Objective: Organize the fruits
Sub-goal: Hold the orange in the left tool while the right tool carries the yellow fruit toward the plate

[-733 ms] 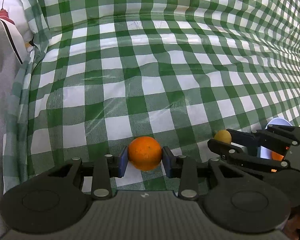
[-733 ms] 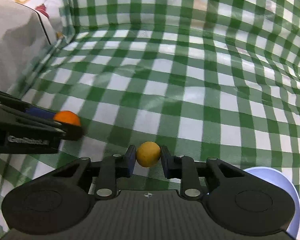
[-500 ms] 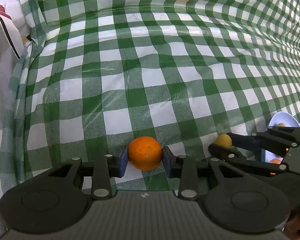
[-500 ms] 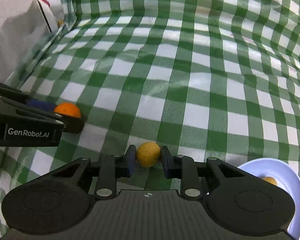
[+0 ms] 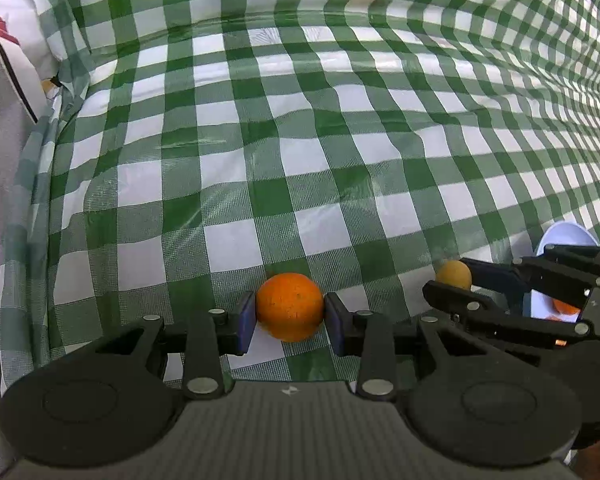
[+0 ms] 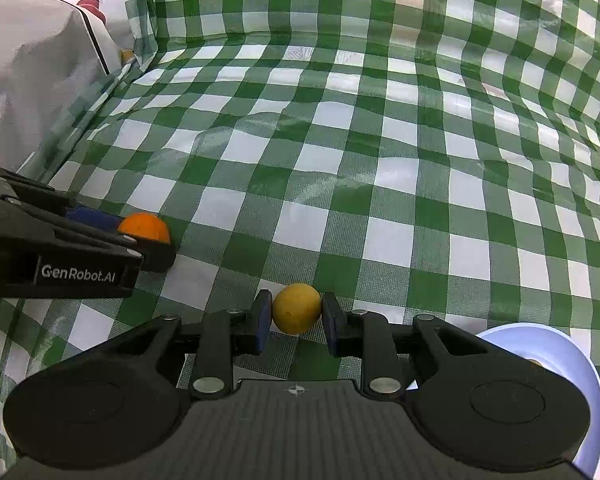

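Observation:
My left gripper (image 5: 290, 318) is shut on an orange (image 5: 290, 306), its blue pads pressing both sides, held just above the green-and-white checked cloth (image 5: 300, 152). My right gripper (image 6: 296, 316) is shut on a small yellow fruit (image 6: 297, 308). In the left wrist view the right gripper (image 5: 452, 284) shows at the right with the yellow fruit (image 5: 454, 275) at its tips. From the right wrist camera, the left gripper (image 6: 148, 236) appears at the left with the orange (image 6: 145, 227). A pale blue bowl (image 6: 556, 344) sits at the lower right, with orange fruit (image 5: 566, 307) inside.
The checked cloth rises as a wall at the back and left. A grey and white bag or cushion (image 6: 32, 80) lies beyond the cloth's left edge. The bowl (image 5: 566, 234) is partly hidden behind the right gripper.
Both grippers have lifted and drawn back with their fruits; the cloth looks farther below. The bowl shows more fully at the right.

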A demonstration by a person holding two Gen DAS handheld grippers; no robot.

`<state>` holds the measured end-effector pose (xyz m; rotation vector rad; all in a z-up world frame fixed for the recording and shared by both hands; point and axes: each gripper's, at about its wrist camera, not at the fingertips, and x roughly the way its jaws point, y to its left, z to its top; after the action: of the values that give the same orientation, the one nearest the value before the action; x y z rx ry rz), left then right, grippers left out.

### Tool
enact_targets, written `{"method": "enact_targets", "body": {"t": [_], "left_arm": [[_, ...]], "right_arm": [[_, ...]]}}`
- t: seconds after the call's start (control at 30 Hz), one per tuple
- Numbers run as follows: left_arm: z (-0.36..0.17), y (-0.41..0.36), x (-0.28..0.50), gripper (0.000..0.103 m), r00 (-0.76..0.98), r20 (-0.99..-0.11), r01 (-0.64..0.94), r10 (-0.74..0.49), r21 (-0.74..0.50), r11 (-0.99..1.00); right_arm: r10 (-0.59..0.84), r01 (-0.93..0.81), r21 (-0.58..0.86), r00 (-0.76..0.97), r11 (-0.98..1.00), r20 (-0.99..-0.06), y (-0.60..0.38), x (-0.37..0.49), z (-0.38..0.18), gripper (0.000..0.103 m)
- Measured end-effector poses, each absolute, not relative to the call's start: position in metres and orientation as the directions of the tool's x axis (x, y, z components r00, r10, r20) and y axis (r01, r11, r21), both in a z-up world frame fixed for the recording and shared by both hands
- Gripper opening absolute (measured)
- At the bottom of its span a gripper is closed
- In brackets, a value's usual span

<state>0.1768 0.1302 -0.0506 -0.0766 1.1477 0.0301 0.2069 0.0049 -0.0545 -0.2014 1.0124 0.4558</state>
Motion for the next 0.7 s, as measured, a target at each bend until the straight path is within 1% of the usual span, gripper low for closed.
{"method": "enact_targets", "body": {"t": [0.7], "left_arm": [[-0.0461,0.1315,0.1783,0.040,0.418,-0.908,-0.056,-0.004,-0.030,0.998]], "right_arm": [[0.269,-0.443,0.047,0.452,0.895,-0.851,0.0041,0.2077,-0.0530,0.028]]}}
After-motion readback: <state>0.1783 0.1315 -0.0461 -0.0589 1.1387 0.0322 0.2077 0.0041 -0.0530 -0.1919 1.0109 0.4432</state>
